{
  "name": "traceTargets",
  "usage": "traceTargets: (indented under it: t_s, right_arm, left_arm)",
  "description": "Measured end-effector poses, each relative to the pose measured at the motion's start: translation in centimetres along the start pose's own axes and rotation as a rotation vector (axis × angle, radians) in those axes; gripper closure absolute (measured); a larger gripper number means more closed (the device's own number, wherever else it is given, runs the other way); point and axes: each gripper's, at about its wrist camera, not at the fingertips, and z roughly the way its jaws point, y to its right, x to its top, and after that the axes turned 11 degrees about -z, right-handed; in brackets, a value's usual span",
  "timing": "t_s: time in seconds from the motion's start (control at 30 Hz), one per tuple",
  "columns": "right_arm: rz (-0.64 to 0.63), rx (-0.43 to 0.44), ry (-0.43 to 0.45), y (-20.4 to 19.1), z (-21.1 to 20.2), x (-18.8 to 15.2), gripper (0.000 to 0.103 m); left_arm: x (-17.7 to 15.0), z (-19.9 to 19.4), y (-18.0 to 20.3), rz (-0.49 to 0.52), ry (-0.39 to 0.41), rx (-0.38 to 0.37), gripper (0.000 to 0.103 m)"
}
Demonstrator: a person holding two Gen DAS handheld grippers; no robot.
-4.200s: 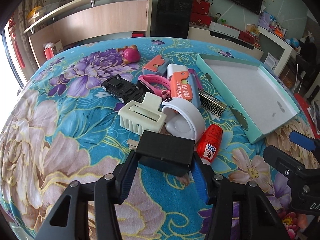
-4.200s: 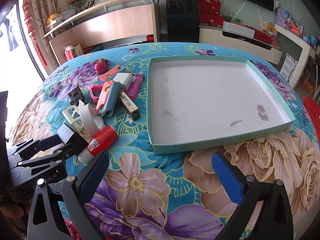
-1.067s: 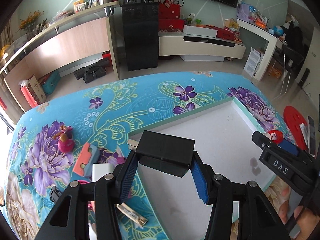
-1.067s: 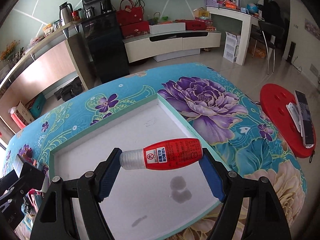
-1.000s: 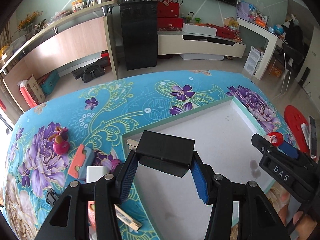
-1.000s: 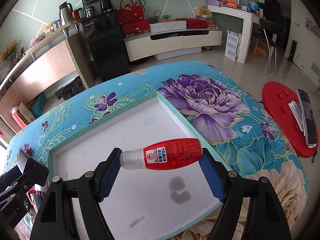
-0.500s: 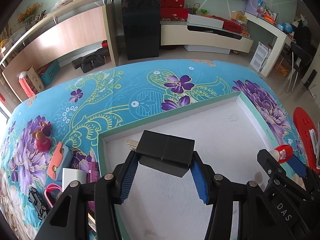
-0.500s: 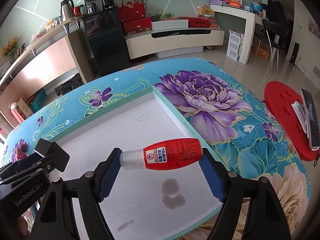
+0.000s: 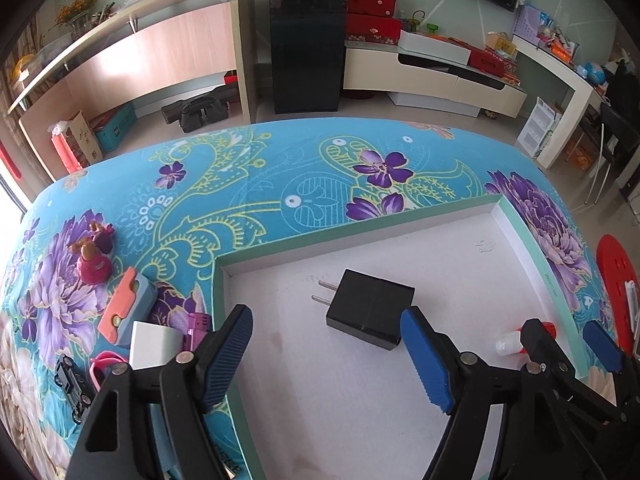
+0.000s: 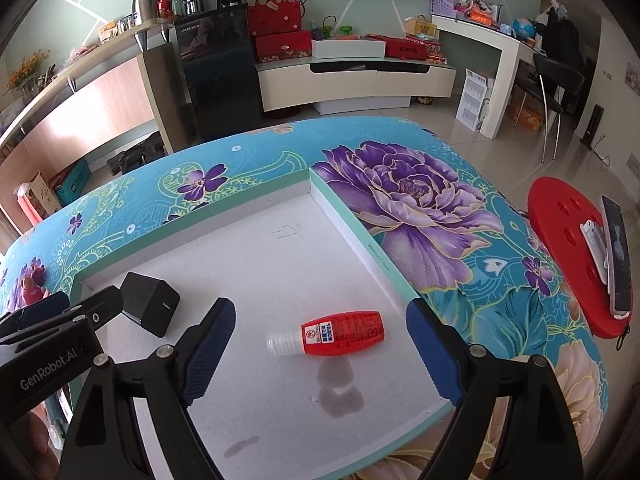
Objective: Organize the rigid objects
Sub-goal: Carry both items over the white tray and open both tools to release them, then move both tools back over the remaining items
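Observation:
A black plug adapter (image 9: 370, 312) lies on the white floor of the shallow teal-rimmed tray (image 9: 532, 248), prongs pointing left. My left gripper (image 9: 328, 356) hangs just above it, jaws opening, pads clear of it. In the right wrist view a red bottle with a clear cap (image 10: 332, 334) lies on its side on the tray (image 10: 360, 236) floor. My right gripper (image 10: 320, 354) stands over it, jaws opening, with the bottle loose between them. The adapter (image 10: 148, 304) and left gripper (image 10: 60, 316) show at the left there.
Left of the tray on the floral cloth lie a pink figurine (image 9: 94, 262), an orange and blue box (image 9: 126, 304), a white block (image 9: 154, 344), a pink item (image 9: 198, 326) and a black toy car (image 9: 72, 380). A red stool (image 10: 576, 256) stands right of the table.
Both grippers let go: the black adapter dropped from the left jaws onto the tray floor, and the red bottle fell from the right jaws onto it. The left gripper sank towards the tray.

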Motion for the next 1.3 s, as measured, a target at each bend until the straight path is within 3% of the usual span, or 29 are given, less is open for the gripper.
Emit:
traceTargets:
  t_s: [0.13, 0.37, 0.67, 0.97, 1.3]
  right_arm:
    - [0.003, 0.012, 0.007, -0.1, -0.3, 0.1, 0.009]
    - [-0.002, 0.004, -0.002, -0.3, -1.5, 0.4, 0.008]
    - [-0.04, 0.04, 0.004, -2.4, -4.2, 1.0, 0.008]
    - [-0.115, 0.187, -0.053, -8.9, -4.3, 0.4, 0.008]
    - [-0.214, 0.253, -0.093, -15.9, -4.8, -1.0, 0.008]
  left_arm:
    - [0.0, -0.5, -1.4, -0.045, 0.028, 0.025, 0.0]
    - [-0.8, -2.0, -4.7, -0.124, 0.055, 0.054, 0.0]
    - [-2.6, -5.6, -11.4, -0.231, 0.108, 0.174, 0.0]
    - [-5.2, -7.1, -17.8, -0.301, 0.111, 0.278, 0.0]
    - [-6.3, -8.0, -23.3, -0.384, 0.111, 0.291, 0.0]
